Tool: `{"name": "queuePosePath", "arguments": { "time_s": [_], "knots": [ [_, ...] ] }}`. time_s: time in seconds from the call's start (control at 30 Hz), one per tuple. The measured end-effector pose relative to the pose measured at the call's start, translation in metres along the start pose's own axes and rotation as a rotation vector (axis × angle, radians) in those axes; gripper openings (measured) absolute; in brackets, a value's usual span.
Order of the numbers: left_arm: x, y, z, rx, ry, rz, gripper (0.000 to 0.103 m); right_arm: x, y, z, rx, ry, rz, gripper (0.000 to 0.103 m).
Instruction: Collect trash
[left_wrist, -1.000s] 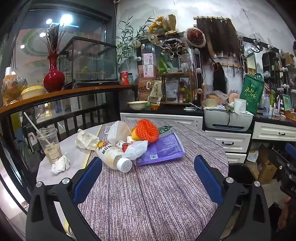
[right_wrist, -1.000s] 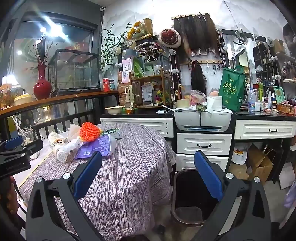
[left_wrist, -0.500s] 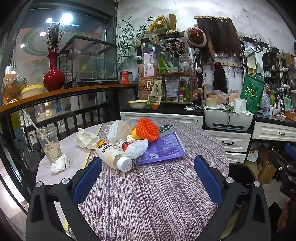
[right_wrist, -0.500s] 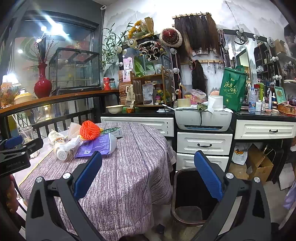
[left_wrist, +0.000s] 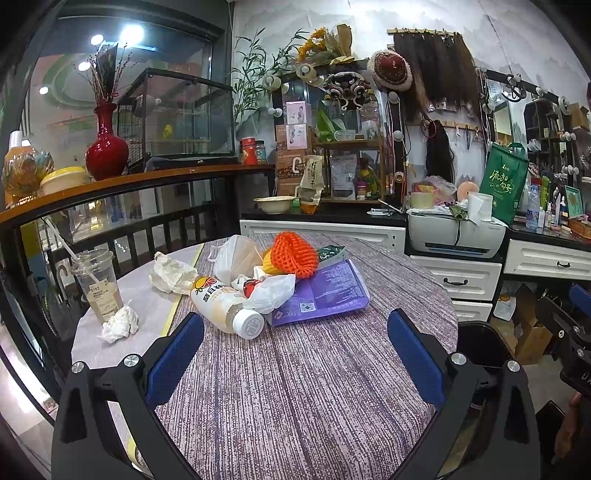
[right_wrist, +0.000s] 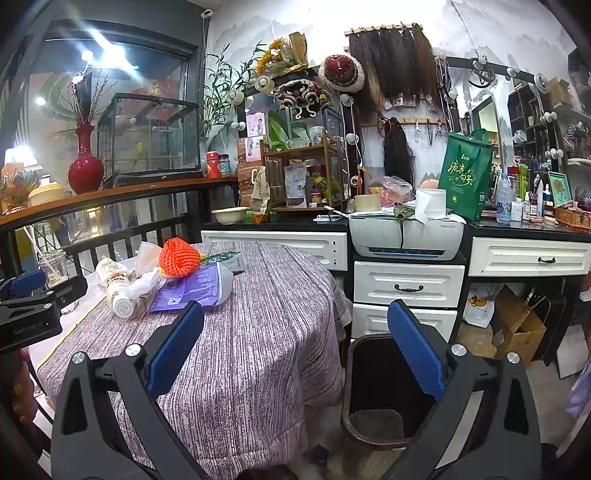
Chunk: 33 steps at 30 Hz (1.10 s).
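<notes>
Purple packet (left_wrist: 320, 291) lies half-buried under trash; both claws, left (left_wrist: 295, 350) and right (right_wrist: 295, 345), gape empty.

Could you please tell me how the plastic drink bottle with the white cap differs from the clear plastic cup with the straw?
The white-capped plastic drink bottle lies on its side on the purple striped cloth; the clear plastic cup with a straw stands upright on the white sheet. The bottle is capped, and the cup is nearly empty. Both remain uncollected.
</notes>
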<state>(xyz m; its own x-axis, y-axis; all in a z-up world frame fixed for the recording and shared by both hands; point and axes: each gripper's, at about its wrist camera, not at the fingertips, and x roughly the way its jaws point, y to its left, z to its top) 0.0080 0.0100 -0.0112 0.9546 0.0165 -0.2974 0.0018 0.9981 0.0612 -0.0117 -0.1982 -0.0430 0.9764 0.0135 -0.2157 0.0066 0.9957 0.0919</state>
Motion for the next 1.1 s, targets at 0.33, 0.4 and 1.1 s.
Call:
{"name": "queuePosePath", "arguments": {
  "time_s": [0.33,0.4,1.1],
  "knots": [
    [0.0028,-0.0003,-0.0043,-0.002,0.002,-0.001,0.098,0.0012,-0.001,0.0011,0.008,0.004,-0.002,0.098],
    [0.0032,-0.0007,-0.0043,-0.002,0.003,-0.001,0.098,0.0015,-0.0012,0.0015,0.01,0.005,-0.002,0.098],
    [0.0046,0.0008,-0.007,-0.004,0.019,-0.003,0.098,0.005,-0.0046,0.0056,0.019,0.016,-0.004,0.098]
  ]
}}
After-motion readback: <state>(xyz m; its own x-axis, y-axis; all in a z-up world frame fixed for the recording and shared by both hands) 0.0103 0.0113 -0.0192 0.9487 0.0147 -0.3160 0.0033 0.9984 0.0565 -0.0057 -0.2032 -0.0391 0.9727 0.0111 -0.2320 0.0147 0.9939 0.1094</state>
